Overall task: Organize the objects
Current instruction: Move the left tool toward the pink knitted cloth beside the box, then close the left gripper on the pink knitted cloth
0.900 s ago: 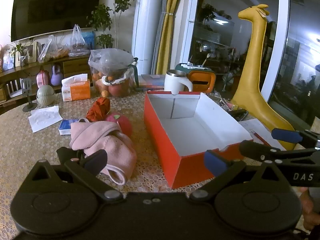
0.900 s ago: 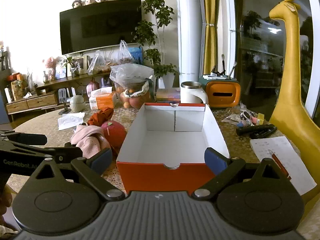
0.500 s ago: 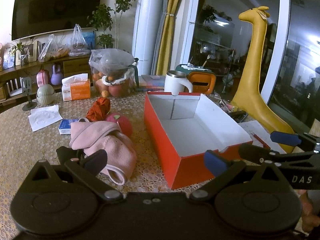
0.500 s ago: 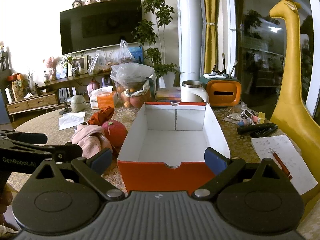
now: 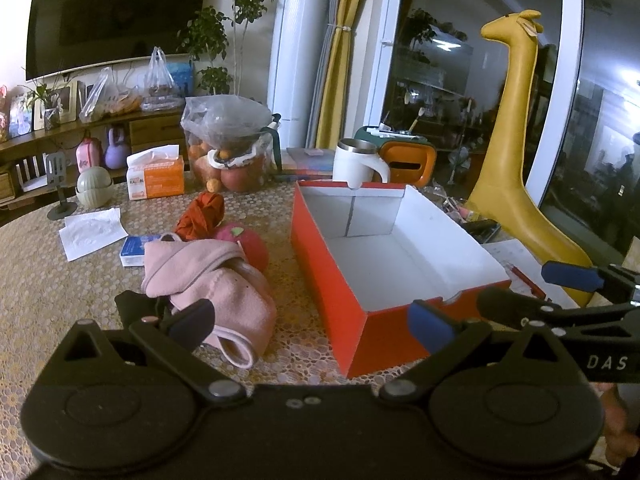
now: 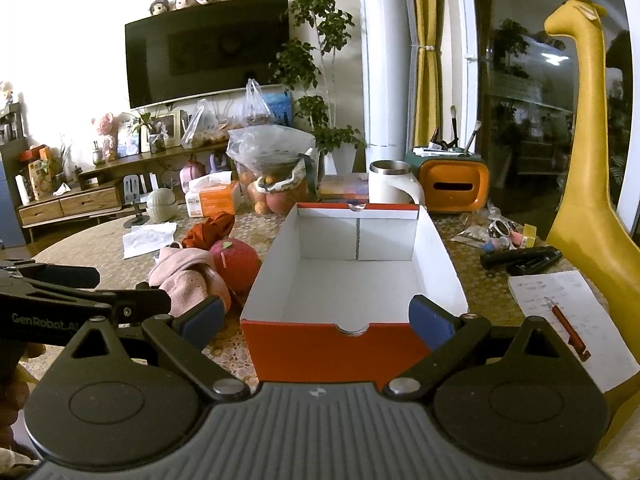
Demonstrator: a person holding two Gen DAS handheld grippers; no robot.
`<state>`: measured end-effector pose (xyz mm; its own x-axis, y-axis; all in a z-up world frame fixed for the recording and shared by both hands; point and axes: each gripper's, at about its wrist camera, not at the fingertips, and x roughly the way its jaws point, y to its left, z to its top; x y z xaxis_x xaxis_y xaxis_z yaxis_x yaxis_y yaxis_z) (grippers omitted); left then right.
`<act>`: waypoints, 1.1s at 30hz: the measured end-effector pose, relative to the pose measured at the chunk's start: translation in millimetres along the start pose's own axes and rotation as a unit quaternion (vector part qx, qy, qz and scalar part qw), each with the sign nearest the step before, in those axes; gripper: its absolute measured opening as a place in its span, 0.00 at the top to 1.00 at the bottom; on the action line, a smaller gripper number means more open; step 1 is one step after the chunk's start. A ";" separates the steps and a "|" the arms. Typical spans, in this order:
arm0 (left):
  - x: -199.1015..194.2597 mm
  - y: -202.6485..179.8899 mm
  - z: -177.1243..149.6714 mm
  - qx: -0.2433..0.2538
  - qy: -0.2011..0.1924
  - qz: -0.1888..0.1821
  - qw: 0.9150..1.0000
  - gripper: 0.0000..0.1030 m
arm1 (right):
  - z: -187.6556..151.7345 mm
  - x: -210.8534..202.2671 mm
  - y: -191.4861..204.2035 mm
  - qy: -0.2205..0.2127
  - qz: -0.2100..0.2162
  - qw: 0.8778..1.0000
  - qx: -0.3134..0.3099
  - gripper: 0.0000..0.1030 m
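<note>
An empty red box with a white inside (image 5: pixel 384 264) (image 6: pixel 356 276) stands open on the table. Left of it lie pink socks (image 5: pixel 208 280) (image 6: pixel 188 276), a red apple-shaped plush (image 5: pixel 244 240) (image 6: pixel 236 258), a rust-red cloth bundle (image 5: pixel 202 216) (image 6: pixel 210 230) and a black cloth (image 5: pixel 134 308). My left gripper (image 5: pixel 312 320) is open and empty, near the pink socks and the box's near left corner. My right gripper (image 6: pixel 316 316) is open and empty, just in front of the box's near end wall.
A small blue-and-white carton (image 5: pixel 138 246), a white napkin (image 5: pixel 92 232), an orange tissue box (image 5: pixel 158 178), a bag of fruit (image 5: pixel 230 148), a white mug (image 5: pixel 356 162) and an orange case (image 6: pixel 454 184) stand around. A notepad with a red pen (image 6: pixel 568 320), remotes (image 6: pixel 524 258) and a yellow giraffe (image 6: pixel 592 184) are at right.
Both grippers have drifted slightly toward the box. Nothing was taken hold of or let go.
</note>
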<state>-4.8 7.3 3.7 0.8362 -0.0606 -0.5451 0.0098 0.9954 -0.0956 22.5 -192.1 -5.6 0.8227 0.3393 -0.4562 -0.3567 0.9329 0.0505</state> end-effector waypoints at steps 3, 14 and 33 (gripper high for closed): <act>3.5 2.6 0.0 -0.001 0.002 -0.002 1.000 0.01 | 0.8 4.6 -0.1 0.002 0.002 1.000 -0.005 0.03; 33.4 22.7 9.6 -0.012 0.013 0.019 1.000 0.01 | 15.8 40.8 -18.3 0.023 -0.017 1.000 -0.013 0.04; 117.1 58.0 21.2 0.009 0.069 0.070 0.995 0.01 | 46.2 127.5 -101.9 0.118 -0.073 0.990 -0.002 0.08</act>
<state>105.3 59.5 -48.1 0.7474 0.0698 -0.6607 -0.0901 0.9959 0.0033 184.2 -238.3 -27.8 0.7389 0.1619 -0.6541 -0.2427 0.9695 -0.0342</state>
